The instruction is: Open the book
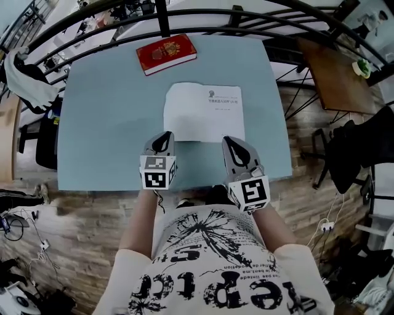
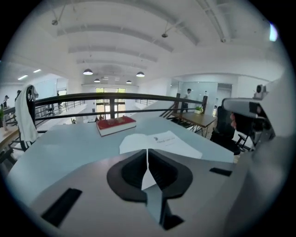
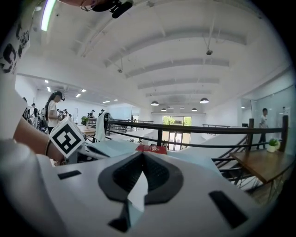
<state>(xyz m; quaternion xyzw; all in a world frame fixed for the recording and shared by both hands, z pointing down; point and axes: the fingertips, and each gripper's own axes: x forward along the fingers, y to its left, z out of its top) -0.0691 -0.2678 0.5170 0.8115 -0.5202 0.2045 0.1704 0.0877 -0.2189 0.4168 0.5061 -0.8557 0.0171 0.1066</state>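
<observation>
A white booklet [image 1: 204, 112] with small print on its cover lies closed in the middle of the pale blue table [image 1: 104, 123]. A red closed book [image 1: 166, 54] lies beyond it near the far edge. My left gripper [image 1: 165, 136] hovers at the booklet's near left corner, jaws shut with nothing in them. My right gripper [image 1: 229, 141] hangs at the near right corner, also shut and empty. In the left gripper view the shut jaw tips [image 2: 148, 150] point at the booklet [image 2: 159, 141] and the red book [image 2: 115, 125]. The right gripper view shows its shut tips [image 3: 142, 155] below the red book [image 3: 151, 149].
A black railing [image 1: 184, 18] curves behind the table's far edge, with a white garment [image 1: 24, 80] draped on it at the left. A brown wooden table [image 1: 332, 74] and a black chair [image 1: 357, 154] stand to the right. The person's torso is against the near edge.
</observation>
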